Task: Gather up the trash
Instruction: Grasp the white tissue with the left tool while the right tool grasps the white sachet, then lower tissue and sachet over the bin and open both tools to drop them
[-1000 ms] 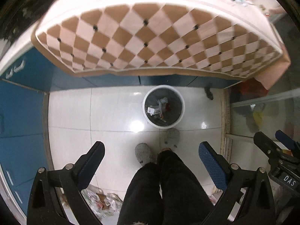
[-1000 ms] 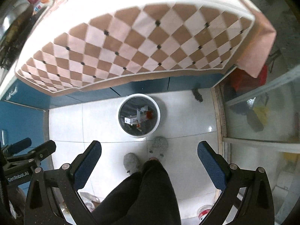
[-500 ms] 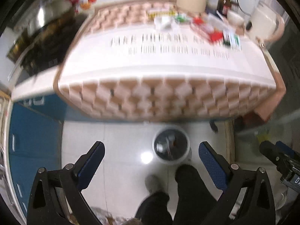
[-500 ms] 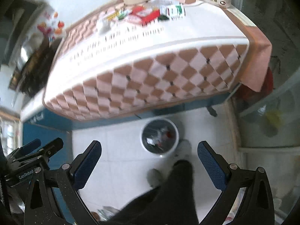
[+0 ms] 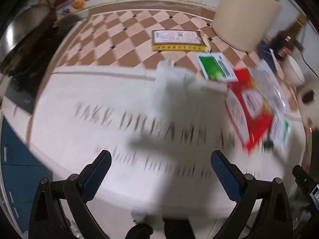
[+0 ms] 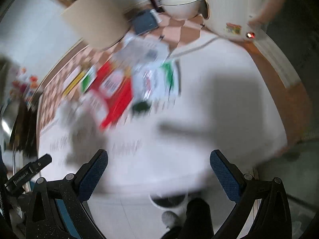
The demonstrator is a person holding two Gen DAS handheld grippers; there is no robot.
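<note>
Both views are motion-blurred. On the table lie a crumpled white tissue [image 5: 179, 83], a green-and-white packet [image 5: 216, 67], a red packet [image 5: 249, 109], a brown-and-yellow box [image 5: 177, 39] and a white-green wrapper [image 5: 281, 127]. The red packet [image 6: 113, 91] and white-green wrapper [image 6: 157, 79] also show in the right wrist view. My left gripper [image 5: 159, 169] is open and empty above the table's near part. My right gripper [image 6: 158, 169] is open and empty over the table's near edge. The white trash bin [image 6: 169, 201] peeks out below the table edge.
A tablecloth [image 5: 99, 91] with a checkered border covers the table. A beige cylinder [image 5: 243, 16], a dark bottle [image 5: 285, 45], a white bowl [image 6: 179, 6] and a white appliance [image 6: 235, 10] stand at the back. Blue cabinets [image 5: 12, 159] are on the left. The person's legs [image 6: 197, 219] stand below.
Both grippers have swung up from looking down at the floor and bin to looking across the tabletop. The trash on the table is now close. Both stay open.
</note>
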